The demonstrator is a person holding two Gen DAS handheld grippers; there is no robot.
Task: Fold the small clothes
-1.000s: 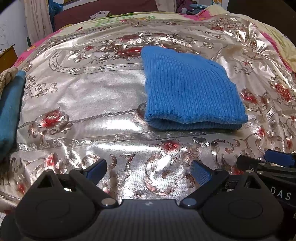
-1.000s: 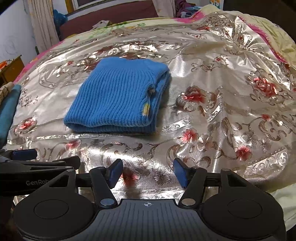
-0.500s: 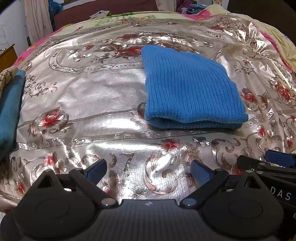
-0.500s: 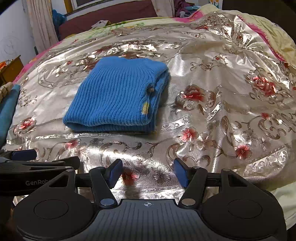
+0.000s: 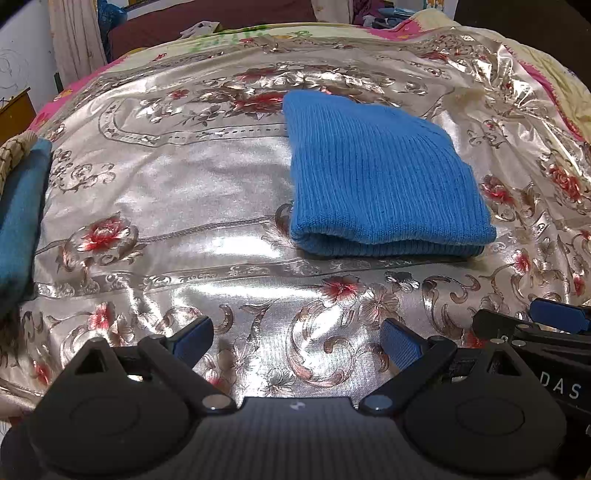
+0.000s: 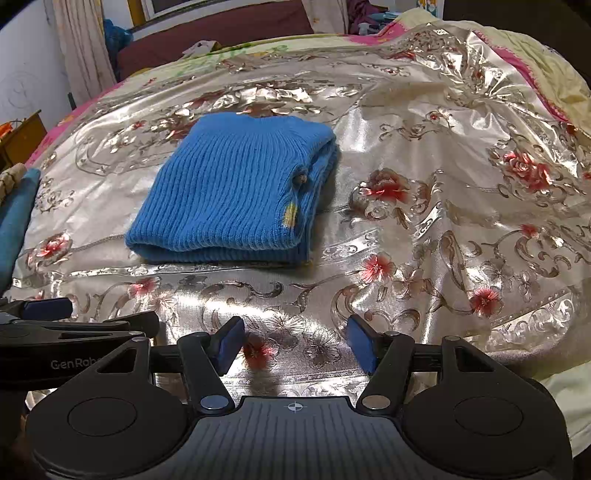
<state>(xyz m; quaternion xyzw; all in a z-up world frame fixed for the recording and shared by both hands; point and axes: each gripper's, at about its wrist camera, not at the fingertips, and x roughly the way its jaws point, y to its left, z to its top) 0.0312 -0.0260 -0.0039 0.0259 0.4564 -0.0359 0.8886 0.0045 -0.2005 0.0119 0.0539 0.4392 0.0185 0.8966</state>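
Note:
A small blue ribbed knit garment [image 5: 380, 184] lies folded into a thick rectangle on the shiny floral bedspread [image 5: 166, 192]. In the right wrist view the same blue garment [image 6: 232, 192] shows a small button and a yellow patch on its right edge. My left gripper [image 5: 297, 338] hovers open near the front edge of the bed, well short of the garment, nothing between its fingers. My right gripper [image 6: 295, 345] is also open and empty, close beside the left one. Each gripper's fingertips appear at the edge of the other's view.
A teal folded cloth [image 5: 18, 221] with a beige woven piece lies at the bed's left edge. A dark red headboard or sofa [image 6: 221, 33] and curtains stand at the far end. The bedspread [image 6: 461, 166] right of the garment is wrinkled.
Almost nothing differs; the views shift very slightly, and the garment and both open grippers keep their places.

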